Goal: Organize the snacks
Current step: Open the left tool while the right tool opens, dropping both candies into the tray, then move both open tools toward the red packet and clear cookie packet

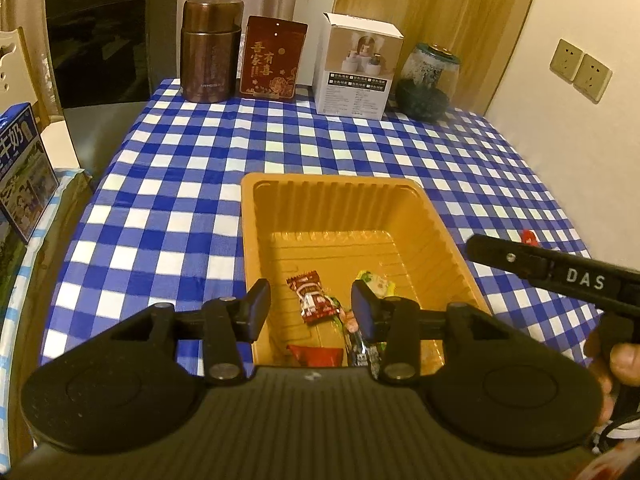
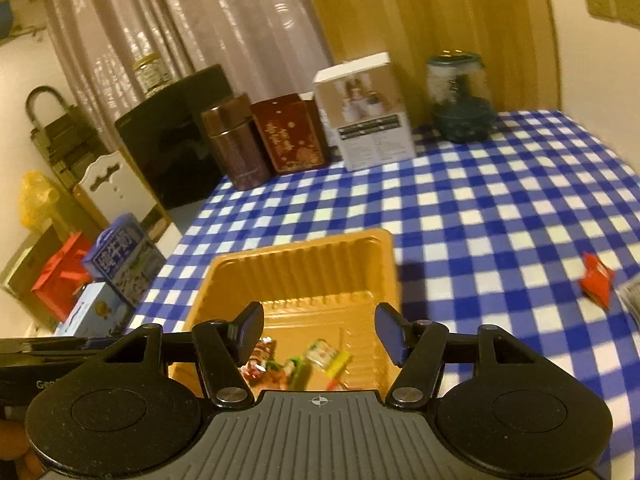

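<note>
**Desk:** What are your two tongs doing?

**Me:** My left tongs [image 1: 311, 308] hang over the near end of the orange tray [image 1: 256, 216], pads parted a modest way with nothing pinched between them. My right tongs [image 2: 320, 338] stand wider apart, also empty, over the same tray. No earlier view, so that is all I can say of them.

**Desk:** Where are the snacks?

**Me:** Most lie on the tray floor near its 6 o'clock end. From the left wrist I make out a dark red wrapped candy [image 1: 312, 294], a pale green-and-yellow packet [image 1: 378, 282] half hidden behind the right pad, a red wrapper [image 1: 316, 354] cut off by the tongs' body, and a dark foil piece [image 1: 362, 350] I cannot read. The right wrist view is blurred, so the same pile is only colour smears there.

**Desk:** Anything outside the tray?

**Me:** One red snack [image 2: 597, 282] lies on the checked table [image 2: 480, 208] at about 3 o'clock of the tray, well apart from it. Just beside it, at the frame edge, is a grey thing too cut off to name. In the left view the other tool's black arm covers nearly all of that red piece.

**Desk:** The back of the table?

**Me:** At 12 o'clock stand a brown flask [image 1: 211, 50], a red pouch [image 1: 272, 58], a white box [image 1: 356, 68] and a glass jar [image 1: 430, 80] with dark contents I cannot identify.
</note>
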